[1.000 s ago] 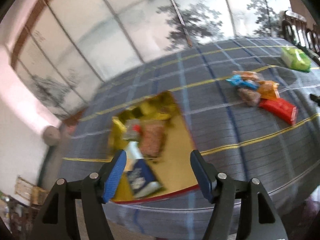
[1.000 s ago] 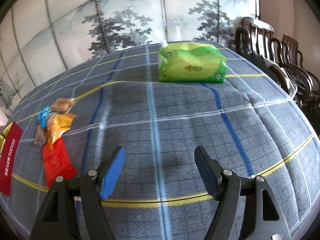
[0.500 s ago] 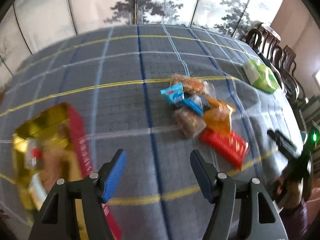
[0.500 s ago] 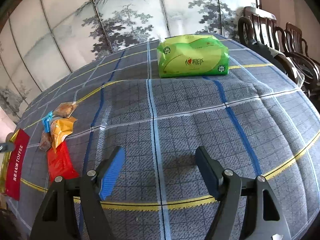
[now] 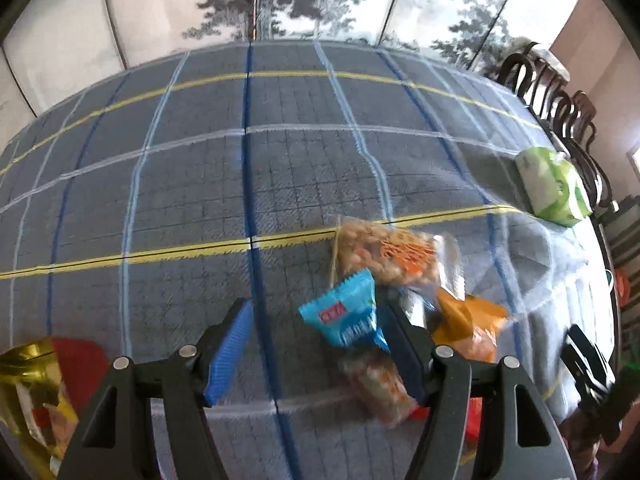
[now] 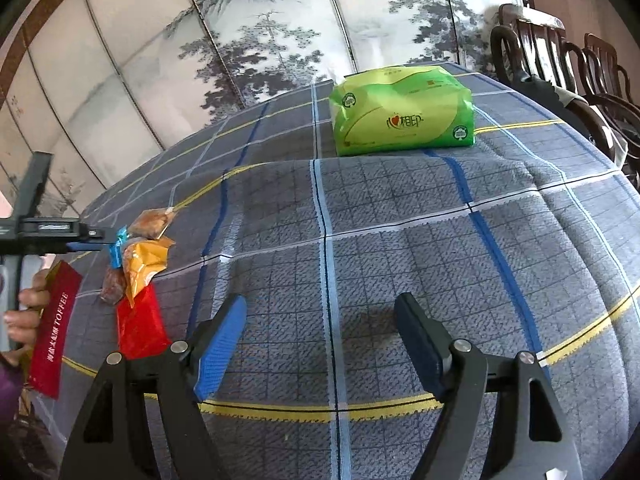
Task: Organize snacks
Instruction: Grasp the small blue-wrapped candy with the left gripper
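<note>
My left gripper [image 5: 317, 316] hangs open, pointing steeply down over a loose pile of snacks on the plaid tablecloth. A blue packet [image 5: 348, 320] lies below the gap, close to the right finger, and the pads do not press it. Around it lie a clear peanut packet [image 5: 384, 252], an orange packet [image 5: 468, 328] and a blurred nut bar [image 5: 380, 388]. In the right wrist view the pile sits far left, with a red packet [image 6: 140, 328] at its near end. My right gripper [image 6: 320, 310] is over bare cloth, its jaws opening with nothing between them.
An open gold and red toffee box [image 5: 24, 380] stands at the lower left, its red side [image 6: 52, 328] next to a hand [image 6: 28, 308]. A green tissue pack [image 6: 400, 120] lies at the back right. Dark wooden chairs [image 6: 560, 52] line the table's right edge.
The left gripper swung right and down, from above the gold box to over the snack pile. The right gripper stayed in place, tilted slightly, and its jaws widened a little.
</note>
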Motion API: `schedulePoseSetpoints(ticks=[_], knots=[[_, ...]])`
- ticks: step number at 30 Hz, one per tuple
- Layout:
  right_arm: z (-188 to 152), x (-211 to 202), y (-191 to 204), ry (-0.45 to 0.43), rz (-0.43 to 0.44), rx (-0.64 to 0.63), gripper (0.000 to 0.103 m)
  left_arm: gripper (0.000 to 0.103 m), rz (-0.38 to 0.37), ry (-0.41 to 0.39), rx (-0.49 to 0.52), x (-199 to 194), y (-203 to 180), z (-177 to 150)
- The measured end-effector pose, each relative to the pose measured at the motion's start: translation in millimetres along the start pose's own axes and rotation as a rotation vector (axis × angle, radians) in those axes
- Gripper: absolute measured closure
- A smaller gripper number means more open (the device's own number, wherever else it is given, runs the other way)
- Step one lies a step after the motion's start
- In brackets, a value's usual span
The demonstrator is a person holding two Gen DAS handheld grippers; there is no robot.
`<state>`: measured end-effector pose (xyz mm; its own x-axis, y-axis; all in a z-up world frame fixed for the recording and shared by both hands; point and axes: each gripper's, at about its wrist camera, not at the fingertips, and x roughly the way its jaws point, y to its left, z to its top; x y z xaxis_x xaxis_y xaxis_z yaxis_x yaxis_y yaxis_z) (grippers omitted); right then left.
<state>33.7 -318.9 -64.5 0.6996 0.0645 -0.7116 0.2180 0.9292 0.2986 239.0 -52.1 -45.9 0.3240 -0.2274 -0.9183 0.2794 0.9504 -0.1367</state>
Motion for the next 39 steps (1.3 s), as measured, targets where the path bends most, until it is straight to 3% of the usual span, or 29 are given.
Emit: schedulePoseSetpoints(ticks=[3,5,6,7,9,10,14,20,26,28,31,33,36,39], knots=[[1,0,0,0.002,0.007,-0.001,0.027,0.036,0.004,0.027,-0.018,17,1,4],[1,0,0,0.003,0.012,-0.001,0.027,0.047,-0.013,0.02,-0.047,23,5,3],[1,0,0,0.003,0.013,-0.001,0.026,0.07,-0.019,-0.007,-0.056,20,7,2],[1,0,0,0.003,0.014,-0.001,0.026,0.073,-0.029,-0.001,-0.073,20,10,2],[1,1,0,0.004,0.013,-0.002,0.026,0.093,-0.039,-0.021,-0.163,16,23,-1],[1,1,0,0.003,0.013,-0.001,0.026,0.094,-0.052,-0.025,-0.19,13,27,-2],[1,0,0,0.004,0.011,-0.002,0.026,0.094,-0.094,-0.066,-0.28,-11,38,-18],[0,3,0,0.007,0.001,-0.011,0.025,0.094,-0.078,-0.11,-0.248,-34,30,-41],[1,3,1,0.006,0.0,-0.01,0.025,0.09,-0.064,-0.04,-0.242,-28,35,-47],[1,3,1,0.007,-0.001,-0.013,0.025,0.085,-0.052,-0.039,-0.257,-29,38,-50],[1,3,1,0.007,0.0,-0.012,0.024,0.062,-0.04,-0.024,-0.281,-30,42,-52],[1,3,1,0.006,0.0,-0.012,0.024,0.054,-0.003,-0.024,-0.243,-30,38,-51],[1,3,1,0.006,0.003,-0.009,0.024,0.053,-0.02,0.037,-0.193,-23,32,-50],[1,2,1,0.006,0.002,-0.01,0.023,0.052,0.007,0.041,-0.128,-22,25,-53]])
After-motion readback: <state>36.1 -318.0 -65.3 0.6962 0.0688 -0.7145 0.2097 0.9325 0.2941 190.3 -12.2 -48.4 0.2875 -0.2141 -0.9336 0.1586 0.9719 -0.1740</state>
